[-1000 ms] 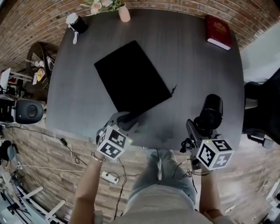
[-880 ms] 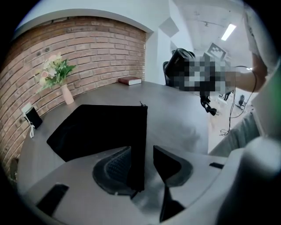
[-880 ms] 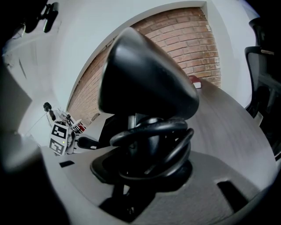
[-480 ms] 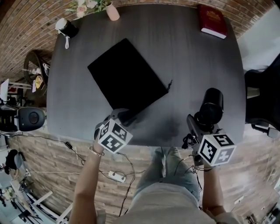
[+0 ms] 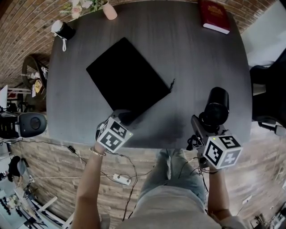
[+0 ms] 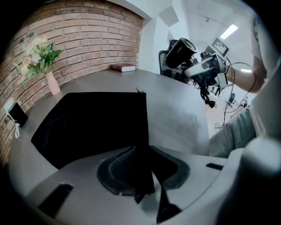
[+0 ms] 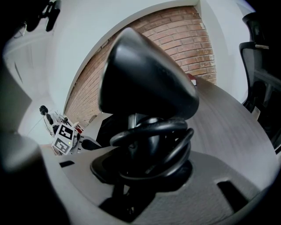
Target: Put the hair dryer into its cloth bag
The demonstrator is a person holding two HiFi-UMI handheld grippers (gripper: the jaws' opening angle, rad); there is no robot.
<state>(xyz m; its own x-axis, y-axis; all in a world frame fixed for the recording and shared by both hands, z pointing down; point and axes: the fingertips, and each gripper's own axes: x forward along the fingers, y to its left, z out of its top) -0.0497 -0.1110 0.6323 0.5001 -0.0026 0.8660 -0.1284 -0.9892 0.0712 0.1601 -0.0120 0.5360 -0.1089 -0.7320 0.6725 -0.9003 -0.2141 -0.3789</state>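
Note:
The flat black cloth bag (image 5: 127, 78) lies slantwise on the dark table (image 5: 196, 58). My left gripper (image 5: 123, 117) points steeply down at the bag's near corner. In the left gripper view that corner of the bag (image 6: 92, 118) reaches in between the jaws of the left gripper (image 6: 142, 171), which are closing around it. The pads still stand apart from the cloth. My right gripper (image 5: 203, 127) is shut on the black hair dryer (image 5: 216, 107) at the table's near right. It grips the hair dryer (image 7: 145, 79) by the handle, where the cord is coiled, inside the right gripper (image 7: 145, 171).
A red book (image 5: 215, 17) lies at the far right corner. A pink vase with flowers (image 5: 107, 9) and a black cup-like thing (image 5: 62, 30) stand at the far left. A black office chair (image 5: 268, 98) stands right of the table. Cables and a power strip (image 5: 120, 179) lie on the floor.
My left gripper has sunk a little onto the bag's near corner. The right gripper and the hair dryer have stayed where they were.

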